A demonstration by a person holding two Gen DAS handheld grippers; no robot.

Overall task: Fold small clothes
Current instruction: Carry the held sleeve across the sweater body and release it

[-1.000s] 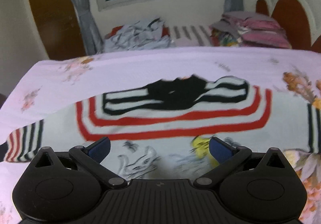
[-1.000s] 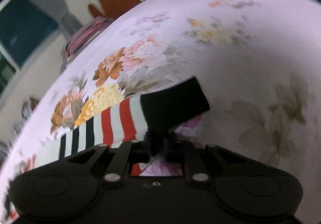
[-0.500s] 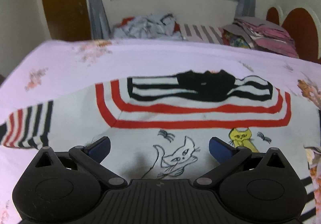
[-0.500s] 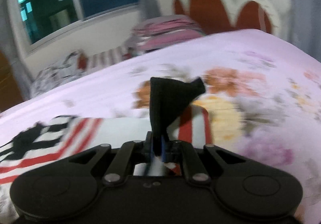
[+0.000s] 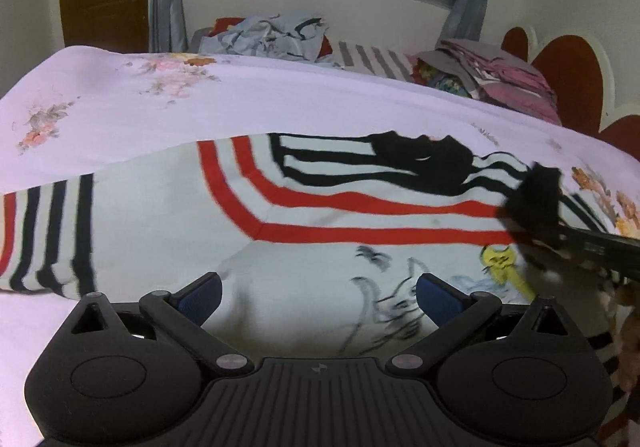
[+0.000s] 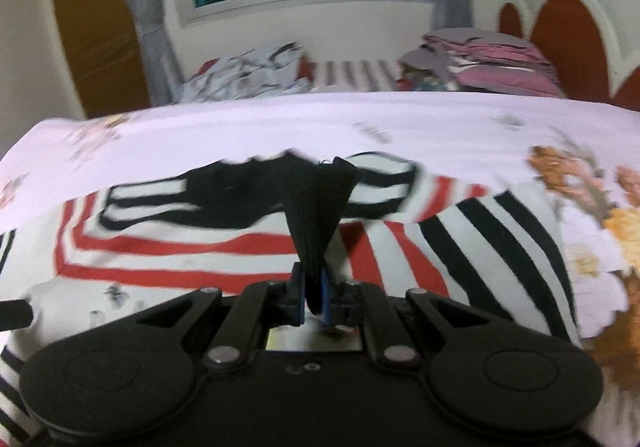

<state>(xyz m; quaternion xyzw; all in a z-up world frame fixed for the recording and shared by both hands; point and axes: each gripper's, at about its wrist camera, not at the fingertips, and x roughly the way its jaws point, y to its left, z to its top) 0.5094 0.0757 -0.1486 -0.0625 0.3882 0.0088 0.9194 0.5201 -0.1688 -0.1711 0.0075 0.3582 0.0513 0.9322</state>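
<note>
A small white sweater point(image 5: 304, 239) with red and black stripes and cat drawings lies flat on the bed, neck away from me; it also shows in the right wrist view point(image 6: 192, 247). My left gripper point(image 5: 318, 297) is open and empty, hovering over the sweater's lower front. My right gripper point(image 6: 311, 301) is shut on the black cuff point(image 6: 316, 207) of the right sleeve point(image 6: 480, 247), which it holds over the sweater's body. The cuff point(image 5: 532, 199) also shows at the right edge of the left wrist view.
The bed carries a pale pink floral sheet point(image 5: 160, 103). A crumpled pile of clothes point(image 5: 272, 35) and a stack of folded clothes point(image 5: 492, 75) lie at the far edge under the window. A red headboard point(image 5: 572, 87) stands at the right.
My right gripper has swung the sleeve cuff from the bed's right side inward over the sweater. My left gripper stayed open and drifted a little over the sweater's front.
</note>
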